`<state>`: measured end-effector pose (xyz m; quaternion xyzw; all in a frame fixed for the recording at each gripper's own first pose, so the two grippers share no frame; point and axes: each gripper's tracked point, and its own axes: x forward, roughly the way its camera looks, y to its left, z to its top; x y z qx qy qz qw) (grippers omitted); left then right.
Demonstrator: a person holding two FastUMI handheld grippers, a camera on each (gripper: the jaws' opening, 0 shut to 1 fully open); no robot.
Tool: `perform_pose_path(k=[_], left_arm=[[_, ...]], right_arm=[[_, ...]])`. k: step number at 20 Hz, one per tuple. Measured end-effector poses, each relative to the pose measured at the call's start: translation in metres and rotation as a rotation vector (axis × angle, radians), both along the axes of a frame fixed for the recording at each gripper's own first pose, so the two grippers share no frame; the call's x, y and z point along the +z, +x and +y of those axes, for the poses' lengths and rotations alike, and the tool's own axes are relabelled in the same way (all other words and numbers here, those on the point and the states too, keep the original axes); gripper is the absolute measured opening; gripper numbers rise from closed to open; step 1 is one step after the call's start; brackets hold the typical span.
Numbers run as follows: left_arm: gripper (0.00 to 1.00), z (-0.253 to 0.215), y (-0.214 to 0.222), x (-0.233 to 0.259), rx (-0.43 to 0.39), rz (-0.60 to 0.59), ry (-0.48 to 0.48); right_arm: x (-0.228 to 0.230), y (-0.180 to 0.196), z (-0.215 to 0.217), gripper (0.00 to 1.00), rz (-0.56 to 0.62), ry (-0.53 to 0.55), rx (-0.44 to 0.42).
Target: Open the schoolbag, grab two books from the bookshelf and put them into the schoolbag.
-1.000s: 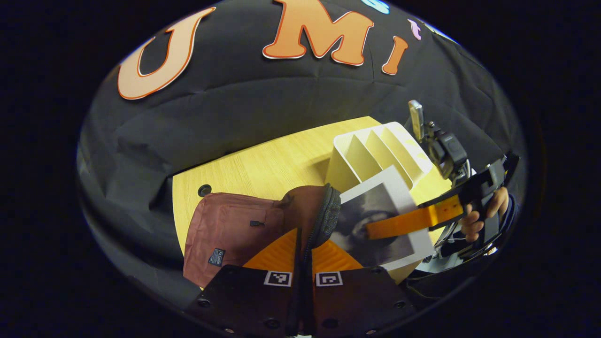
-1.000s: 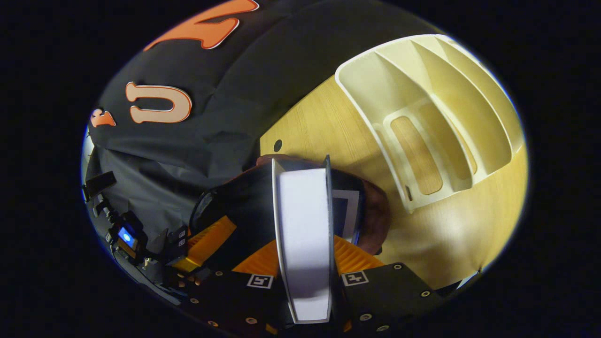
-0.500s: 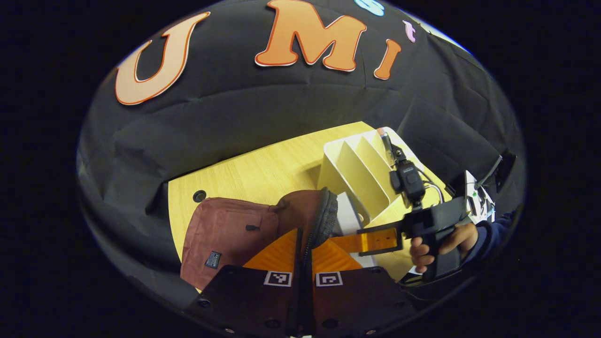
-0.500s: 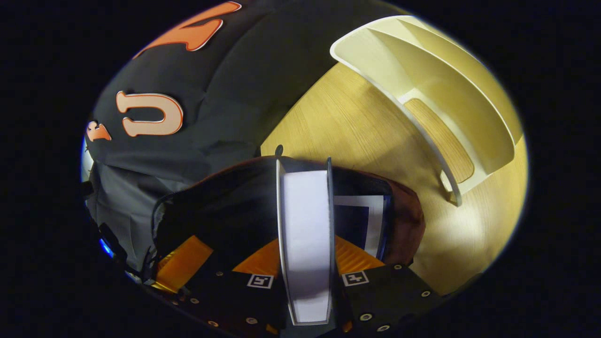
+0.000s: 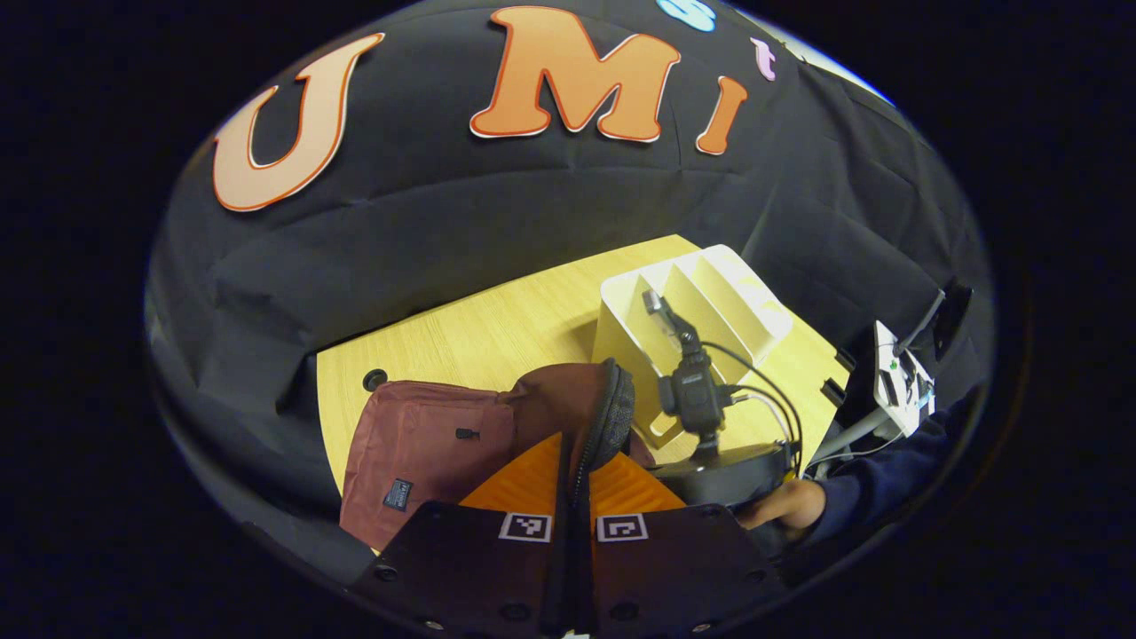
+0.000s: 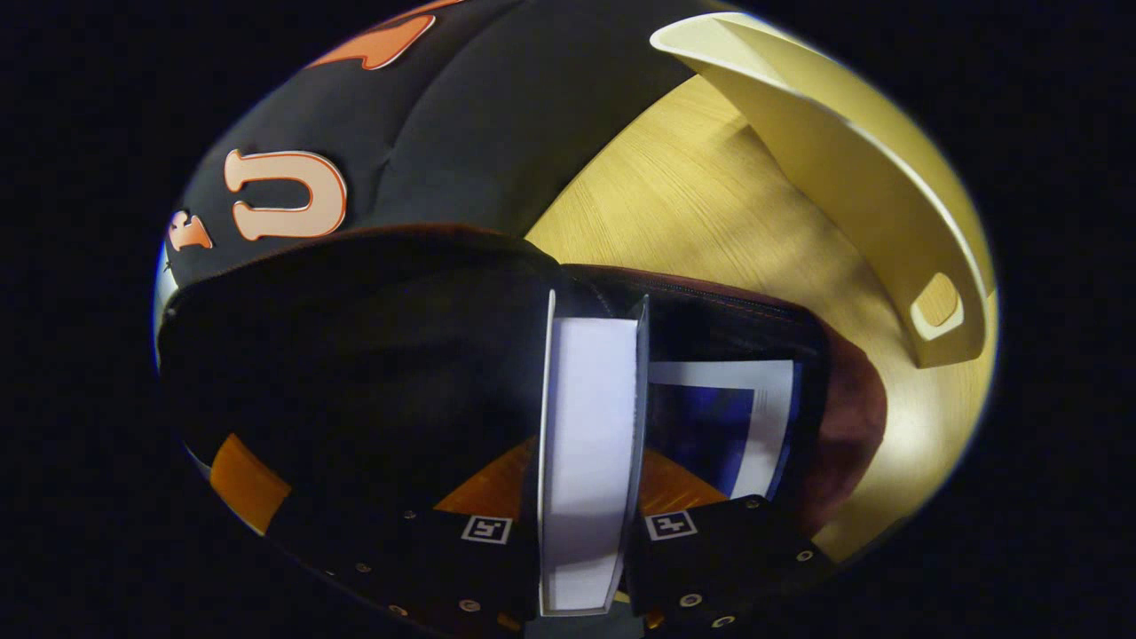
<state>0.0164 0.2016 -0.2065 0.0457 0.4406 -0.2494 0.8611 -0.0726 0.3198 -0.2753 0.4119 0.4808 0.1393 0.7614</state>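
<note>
1. Now the right gripper [image 6: 586,497] is squeezing a book [image 6: 587,444] between its two fingers, edge up, and the book's far end is inside the dark mouth of the schoolbag [image 6: 843,417].
2. A second ago this book was up above the bag and its picture cover showed from the left gripper view. It has come down since then, and that cover is hidden by the bag now.
3. Another book with a blue cover [image 6: 723,426] sits just beside it, already inside the bag.
4. The left gripper [image 5: 572,484] is pinching the zipper rim of the reddish-brown schoolbag [image 5: 426,444] with its fingers closed, holding the mouth up and open.
5. From the left gripper view, the other gripper [image 5: 710,444] and the hand [image 5: 785,504] holding it are low beside the bag.
6. The white bookshelf [image 5: 701,311] stands on the wooden table [image 5: 497,328] just past the bag, and the slots I can see have no books in them.
7. I think this is the second book going in, so the job is nearly done.
8. Next the right claw should push the book a bit deeper, then let go.
9. If the left claw lets go too soon, the bag's mouth could flop shut on the book.
</note>
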Motion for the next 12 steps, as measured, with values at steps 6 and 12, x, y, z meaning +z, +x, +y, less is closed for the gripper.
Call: perform_pose_path(k=[6,12], left_arm=[[0.06,-0.002,-0.007,-0.011,0.021,0.016,-0.017],[0.24,-0.032,-0.020,-0.009,0.054,0.008,-0.064]], right_arm=[[0.000,-0.010,-0.040,0.89,-0.045,-0.262,0.082],[0.025,-0.024,-0.093,0.97,-0.080,-0.284,0.098]])
